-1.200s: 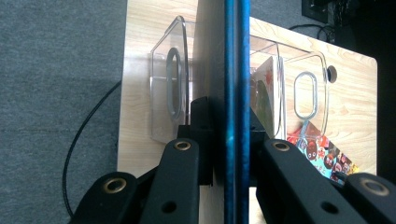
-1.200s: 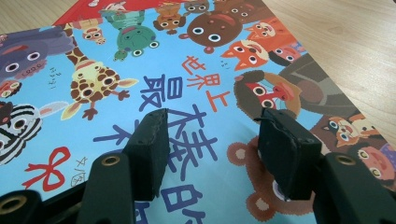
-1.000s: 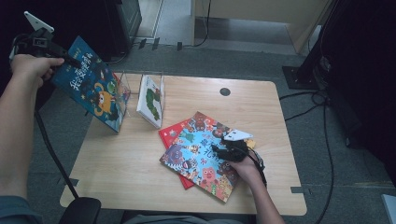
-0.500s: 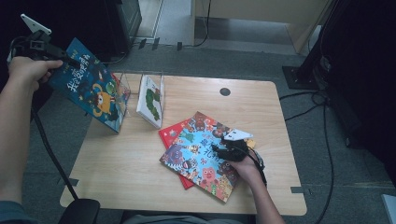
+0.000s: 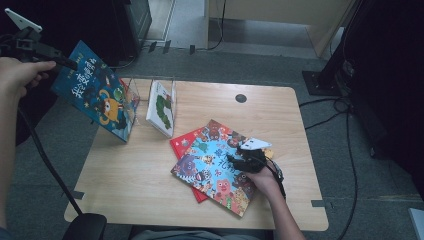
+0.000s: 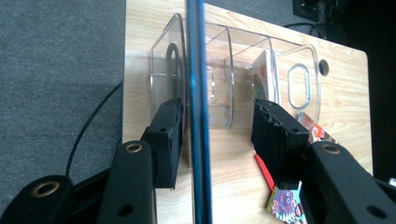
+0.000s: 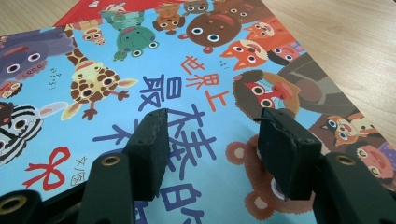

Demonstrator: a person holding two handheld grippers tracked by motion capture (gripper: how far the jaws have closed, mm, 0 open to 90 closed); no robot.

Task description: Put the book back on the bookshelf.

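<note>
— Where does the blue book (image 5: pixel 95 92) stand?

— At the left edge of the surface (image 5: pixel 150 175), upright and tilted, its lower end in the first slot of the clear rack (image 5: pixel 132 95). Seen edge-on from the left gripper view, the blue book passes between the two pads of the left claw (image 6: pixel 217 135), close beside one pad and well apart from the other.

— Is it gripped?

— No. The jaws have just been opening; they stand half wide with the book between them, loose. A white-and-green book (image 5: pixel 161 107) leans in the rack further along.

— And the other hand?

— The right claw (image 7: pixel 212 144) rests over the animal-cover book (image 5: pixel 217 167), which lies flat near the middle of the surface on top of a red book (image 5: pixel 181 145). Its jaws are wide apart, pads down toward the cover, nothing clamped between them.
</note>
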